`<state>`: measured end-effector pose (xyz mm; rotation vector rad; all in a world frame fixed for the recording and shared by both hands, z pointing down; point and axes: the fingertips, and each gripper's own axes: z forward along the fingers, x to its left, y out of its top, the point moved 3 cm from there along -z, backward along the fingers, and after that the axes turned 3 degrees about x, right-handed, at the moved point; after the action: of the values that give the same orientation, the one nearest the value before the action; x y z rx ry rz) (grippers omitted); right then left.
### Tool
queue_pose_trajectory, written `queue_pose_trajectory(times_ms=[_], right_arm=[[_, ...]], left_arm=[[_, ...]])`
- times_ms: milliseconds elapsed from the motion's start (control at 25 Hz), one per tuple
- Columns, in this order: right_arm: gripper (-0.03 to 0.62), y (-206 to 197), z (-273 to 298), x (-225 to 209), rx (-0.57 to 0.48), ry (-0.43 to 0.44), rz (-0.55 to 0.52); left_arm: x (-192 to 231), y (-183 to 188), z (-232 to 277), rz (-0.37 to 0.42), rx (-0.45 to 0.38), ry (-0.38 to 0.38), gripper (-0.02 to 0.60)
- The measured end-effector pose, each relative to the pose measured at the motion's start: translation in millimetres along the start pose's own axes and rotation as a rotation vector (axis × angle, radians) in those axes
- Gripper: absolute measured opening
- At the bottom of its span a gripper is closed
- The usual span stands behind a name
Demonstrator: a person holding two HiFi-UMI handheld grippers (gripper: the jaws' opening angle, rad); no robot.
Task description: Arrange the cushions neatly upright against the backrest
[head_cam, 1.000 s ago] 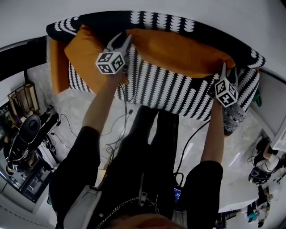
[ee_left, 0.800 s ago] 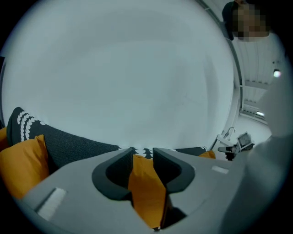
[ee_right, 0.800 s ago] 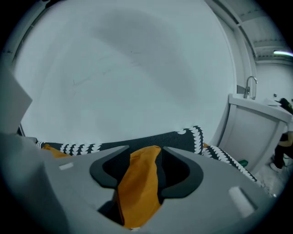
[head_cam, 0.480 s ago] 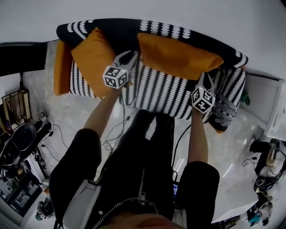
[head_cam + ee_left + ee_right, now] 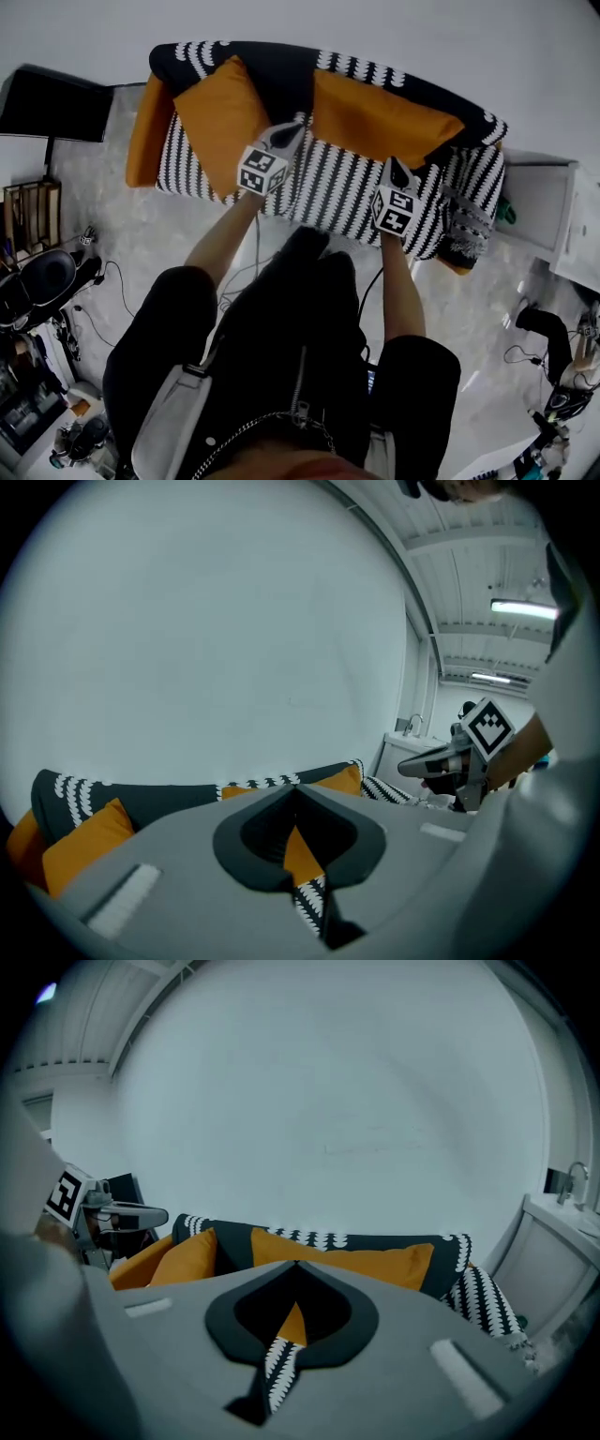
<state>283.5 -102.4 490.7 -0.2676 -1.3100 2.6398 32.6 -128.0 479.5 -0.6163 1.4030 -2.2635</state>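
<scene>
**Orange cushions let go, both grippers backed off and clenched**

Orange left cushion (image 5: 225, 117) and long right cushion (image 5: 380, 117) stood propped on the backrest (image 5: 281, 70), both past the fingertips, touching neither gripper. A second before, the left gripper (image 5: 299, 120) sat at the left cushion's edge and the right gripper (image 5: 390, 161) at the long cushion's far end, jaws apart. By this frame both had drawn back over the striped seat (image 5: 342, 192) and their jaws had closed to fully clenched, with nothing between them; only seat and cushion showed beyond through the gap. Judged: release done, and both cushions looked settled upright, so the task was near finished. One more orange piece (image 5: 142, 131) hung at the sofa arm, far left of the left fingers; couldn't tell if it needed placing.
</scene>
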Motion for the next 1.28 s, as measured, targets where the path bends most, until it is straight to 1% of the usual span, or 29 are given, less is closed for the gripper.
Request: queue_pose_trajectory(times_ms=[120,240,400,520,600,720,840,1000,1160,1280], right_arm=[[0.003,-13.6,-20.4,36.7,0.006,0.068,-0.049],[0.003,-22.1,-45.5,73.5,-0.015,0.128,-0.081],[0.003,-44.3,-97.9,106.8,-0.045,0.132,-0.064],[0.003,-64.4,-130.8,129.4,-0.055,0.130,-0.046],[0.003,-79.0,-144.7,141.2,-0.044,0.135,-0.035],[0.003,-90.2,-155.8,158.0,-0.032,0.146,-0.040],[0.003,-96.1,-160.6,182.8,-0.026,0.169,-0.051],[0.003,-97.1,-146.3,214.3,-0.004,0.208,-0.073],[0.003,-97.6,-113.7,249.1,0.041,0.241,-0.099],[0.003,-90.3,-78.8,284.2,0.065,0.249,-0.100]], left_arm=[[-16.7,-9.2,-29.5,-0.003,-0.004,0.012,0.011],[-28.6,-14.1,-61.5,0.009,-0.012,0.016,0.011],[-53.5,-31.4,-113.7,0.016,-0.016,0.000,0.011],[-65.7,-42.4,-155.3,0.030,-0.019,0.002,0.011],[-72.1,-48.9,-177.8,0.038,-0.009,0.007,0.011],[-74.8,-58.1,-203.6,0.034,0.003,0.018,0.011],[-66.2,-72.9,-229.7,0.021,0.014,0.038,0.011],[-37.2,-86.2,-247.7,-0.001,0.017,0.073,0.011],[6.4,-95.1,-258.5,-0.034,0.010,0.105,0.011],[52.5,-100.5,-266.3,-0.044,0.014,0.117,0.011]])
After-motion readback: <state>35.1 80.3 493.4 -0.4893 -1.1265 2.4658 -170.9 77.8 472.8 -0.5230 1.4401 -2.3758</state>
